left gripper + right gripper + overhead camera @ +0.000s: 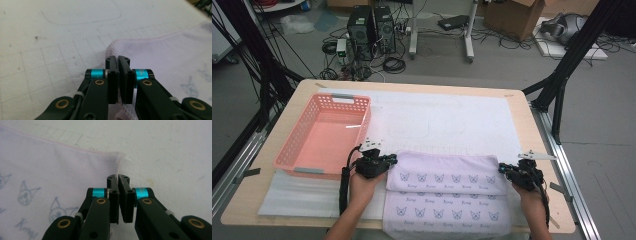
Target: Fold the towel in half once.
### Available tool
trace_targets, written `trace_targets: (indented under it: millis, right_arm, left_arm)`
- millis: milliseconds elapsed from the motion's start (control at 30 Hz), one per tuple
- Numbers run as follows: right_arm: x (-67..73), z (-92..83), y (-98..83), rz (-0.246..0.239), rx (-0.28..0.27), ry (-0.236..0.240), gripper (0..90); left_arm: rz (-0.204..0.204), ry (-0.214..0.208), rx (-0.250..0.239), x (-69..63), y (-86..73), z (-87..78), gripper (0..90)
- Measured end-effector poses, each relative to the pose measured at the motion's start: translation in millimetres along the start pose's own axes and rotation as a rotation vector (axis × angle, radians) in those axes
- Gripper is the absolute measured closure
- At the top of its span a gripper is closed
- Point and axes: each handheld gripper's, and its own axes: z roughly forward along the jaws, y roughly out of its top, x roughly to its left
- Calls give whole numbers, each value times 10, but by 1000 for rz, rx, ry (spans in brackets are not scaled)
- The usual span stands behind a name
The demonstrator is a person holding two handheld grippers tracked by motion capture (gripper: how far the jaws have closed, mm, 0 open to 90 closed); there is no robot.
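Nearest the bottom edge of the high view: two forearms coming in, one hand on each tool. Between them, a pale lilac towel printed with small cat faces, lying on the front half of the table, folded so that an upper layer lies across the lower one, with the fold's far edge running side to side.

At the towel's left end, the left gripper, jaws pressed together on the towel's hemmed corner. In the left gripper view, the same left gripper with the two black jaws closed flat against each other, stitched towel edge visible under and between them at the bottom, the rounded corner of the towel just beyond the tips.

At the towel's right end, the right gripper, likewise shut on the cloth. In the right gripper view, the right gripper with jaws together, a thin edge of cloth caught at the tips, the towel spreading off to the left with its pink seam and frayed corner just ahead.

Under the towel, a white mat marked with faint grid lines and outlines, covering most of the tabletop.

Farther back on the left, a pink slotted basket, sitting on the mat, well apart from the towel.

Beyond the table, grey floor with computer towers, tangled cables and a cardboard box.
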Motion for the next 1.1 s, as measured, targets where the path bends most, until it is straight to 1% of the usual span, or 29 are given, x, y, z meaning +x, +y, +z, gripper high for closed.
trace_targets:
  millis: [67, 133, 200, 300, 333, 433, 500, 533, 633, 700, 833, 933, 967, 1000, 1033, 1067, 1100]
  right_arm:
    - [38, -104, -14, 5, -25, 4, 871]
    - [69, -211, -26, -5, -58, 9, 870]
    - [111, -340, -54, -10, -87, 19, 870]
    - [144, -476, -101, -16, -102, 28, 870]
    - [158, -523, -121, -15, -106, 34, 870]
    - [199, -653, -200, -9, -111, 58, 870]
    - [219, -708, -271, -6, -95, 71, 870]
    - [229, -724, -309, -3, -87, 76, 870]
    - [247, -759, -416, -2, -57, 85, 870]
    - [260, -770, -472, -2, -37, 89, 870]
    - [297, -780, -587, -9, 12, 97, 871]
    - [319, -770, -669, -16, 51, 93, 871]
    - [324, -761, -704, -12, 63, 91, 869]
    - [321, -755, -726, -16, 66, 93, 841]
    - [321, -759, -734, -10, 66, 86, 727]
    - [308, -770, -730, 8, 56, 70, 663]
    - [283, -788, -715, 34, 37, 78, 658]
  left_arm:
    - [0, -28, -33, -29, 20, -96, 858]
    - [0, -51, -61, -58, 18, -184, 856]
    - [10, -64, -69, -86, 0, -263, 854]
    - [6, -87, -78, -123, -52, -376, 855]
    - [10, -92, -78, -137, -77, -410, 855]
    - [15, -115, -66, -184, -170, -509, 854]
    - [26, -123, -50, -210, -244, -571, 853]
    - [20, -128, -47, -226, -283, -598, 851]
    - [29, -141, -20, -273, -397, -660, 850]
    - [43, -142, 4, -294, -447, -677, 848]
    - [44, -153, 40, -304, -557, -709, 848]
    - [46, -155, 87, -306, -637, -681, 838]
    - [45, -153, 92, -298, -638, -669, 819]
    - [43, -152, 91, -289, -627, -662, 763]
    - [34, -146, 85, -274, -596, -652, 653]
    - [24, -141, 77, -253, -555, -649, 567]
    - [22, -139, 55, -235, -516, -646, 537]
